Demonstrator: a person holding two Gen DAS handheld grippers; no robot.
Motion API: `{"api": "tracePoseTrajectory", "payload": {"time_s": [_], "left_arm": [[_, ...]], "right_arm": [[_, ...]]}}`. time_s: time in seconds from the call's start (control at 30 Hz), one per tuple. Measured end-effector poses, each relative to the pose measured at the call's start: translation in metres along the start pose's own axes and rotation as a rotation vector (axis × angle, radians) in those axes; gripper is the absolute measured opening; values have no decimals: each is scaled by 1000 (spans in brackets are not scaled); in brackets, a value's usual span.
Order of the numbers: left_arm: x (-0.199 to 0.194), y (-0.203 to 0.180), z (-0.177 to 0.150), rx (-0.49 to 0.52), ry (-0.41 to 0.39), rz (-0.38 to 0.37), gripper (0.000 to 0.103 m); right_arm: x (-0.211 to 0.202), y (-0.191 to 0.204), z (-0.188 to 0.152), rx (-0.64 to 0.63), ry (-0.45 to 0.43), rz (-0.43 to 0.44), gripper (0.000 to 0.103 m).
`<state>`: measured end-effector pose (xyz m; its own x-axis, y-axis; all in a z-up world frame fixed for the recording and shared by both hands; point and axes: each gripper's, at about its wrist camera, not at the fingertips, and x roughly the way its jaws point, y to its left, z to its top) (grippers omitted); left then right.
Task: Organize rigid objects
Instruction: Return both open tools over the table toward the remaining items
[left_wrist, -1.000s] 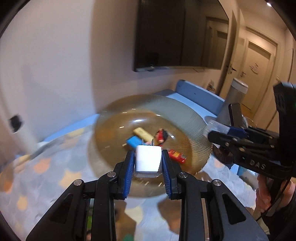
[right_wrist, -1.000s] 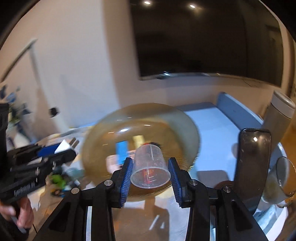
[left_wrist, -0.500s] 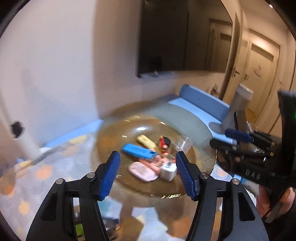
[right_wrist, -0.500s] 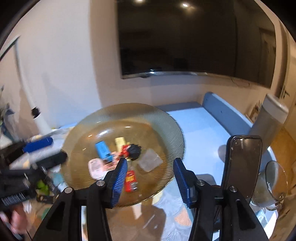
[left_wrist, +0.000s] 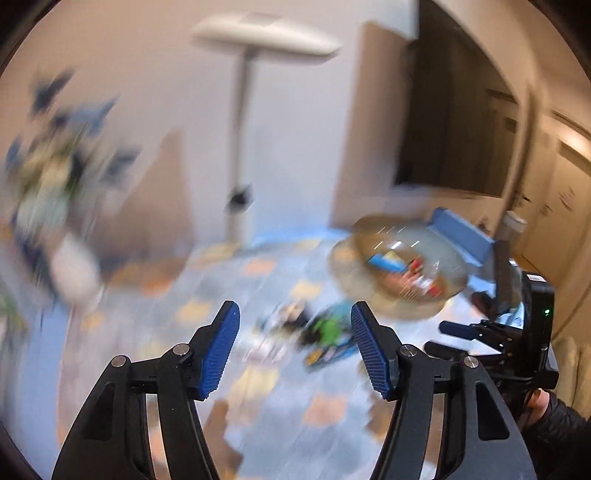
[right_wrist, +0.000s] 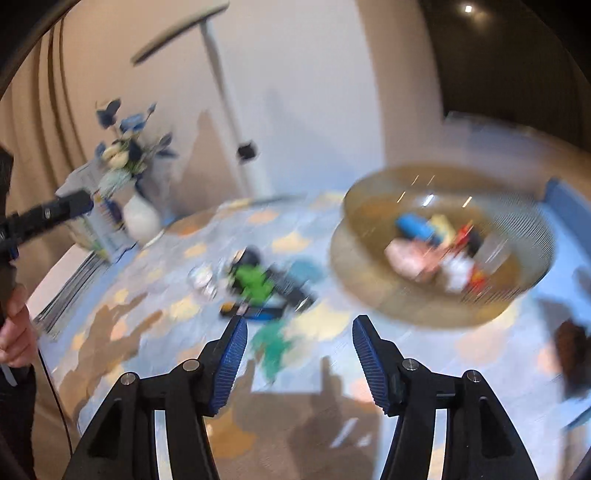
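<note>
Both views are motion-blurred. An amber glass plate (right_wrist: 524, 295) holds several small items, among them a blue block (right_wrist: 415, 225), a pink piece (right_wrist: 406, 256) and a clear cup (right_wrist: 493, 254); the plate also shows in the left wrist view (left_wrist: 384, 306). A blurred pile of small objects (right_wrist: 258, 284), with a green one, lies on the tablecloth left of the plate, and also shows in the left wrist view (left_wrist: 325, 332). My left gripper (left_wrist: 295, 350) is open and empty above the table. My right gripper (right_wrist: 297, 360) is open and empty, just in front of the pile.
A white vase of blue flowers (right_wrist: 138, 218) stands at the back left beside stacked papers (right_wrist: 70, 280). A white lamp post (left_wrist: 240, 147) rises at the wall. A dark phone on a stand (left_wrist: 504, 273) is to the plate's right.
Both grippers opened and left the white charger and the clear cup in the plate. Both have since swung left, away from the plate toward the pile on the tablecloth.
</note>
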<state>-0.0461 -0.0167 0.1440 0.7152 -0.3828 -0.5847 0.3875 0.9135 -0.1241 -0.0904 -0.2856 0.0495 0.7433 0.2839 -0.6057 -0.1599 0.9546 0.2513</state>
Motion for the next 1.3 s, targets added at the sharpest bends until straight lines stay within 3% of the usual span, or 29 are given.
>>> {"api": "tracePoseTrajectory", "payload": {"time_s": [0.1, 0.2, 0.37, 0.57, 0.97, 1.3], "left_arm": [[28, 29, -41, -95, 69, 59, 61], [54, 43, -72, -151, 122, 72, 61], [75, 44, -93, -161, 142, 115, 61], [68, 34, -98, -114, 107, 164, 61], [69, 37, -98, -132, 111, 160, 61], [67, 39, -97, -155, 140, 178, 61]], "right_arm": [[19, -3, -18, 16, 22, 12, 58], [25, -10, -20, 26, 36, 1, 58], [25, -11, -22, 30, 35, -8, 61], [30, -3, -21, -6, 46, -32, 67], [31, 6, -23, -56, 50, -51, 77], [30, 13, -23, -88, 58, -79, 77]]}}
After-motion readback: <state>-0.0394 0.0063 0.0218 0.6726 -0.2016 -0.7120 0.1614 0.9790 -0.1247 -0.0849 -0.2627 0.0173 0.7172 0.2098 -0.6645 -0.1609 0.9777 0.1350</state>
